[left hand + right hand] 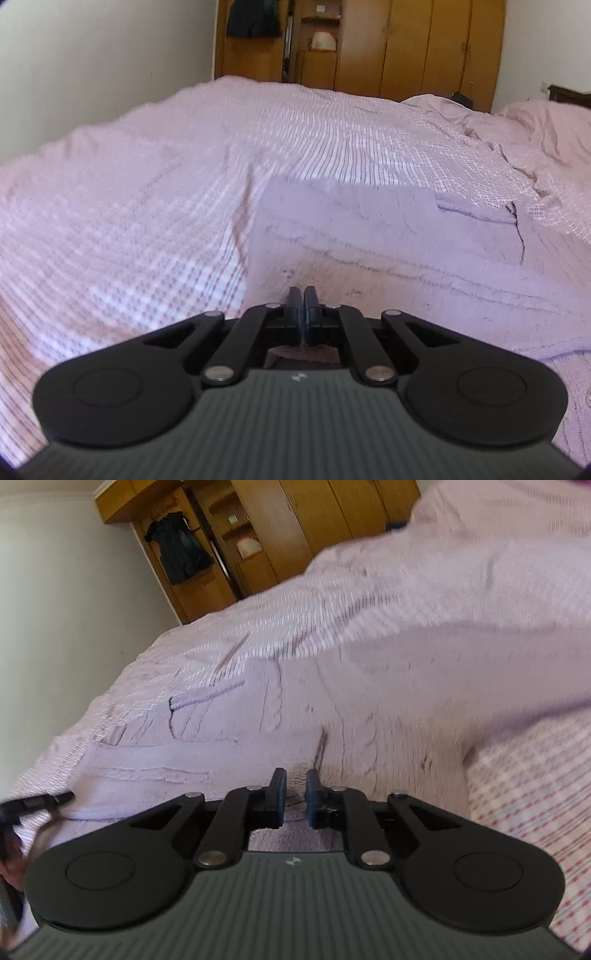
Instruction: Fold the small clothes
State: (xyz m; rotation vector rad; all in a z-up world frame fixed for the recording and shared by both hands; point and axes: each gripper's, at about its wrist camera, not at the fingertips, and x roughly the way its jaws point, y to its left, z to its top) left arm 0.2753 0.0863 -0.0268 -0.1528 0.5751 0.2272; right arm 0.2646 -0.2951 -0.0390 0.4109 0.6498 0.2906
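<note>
Left claw [303, 295] pinched on the lilac garment's [388, 236] near edge; right claw [294, 786] narrow over it, open bed [129, 177] toward 10 o'clock.

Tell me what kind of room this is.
Most likely a home bedroom: a bed under a pink checked cover fills the view, tall wooden wardrobes line the far wall, and dark clothing hangs there.
</note>
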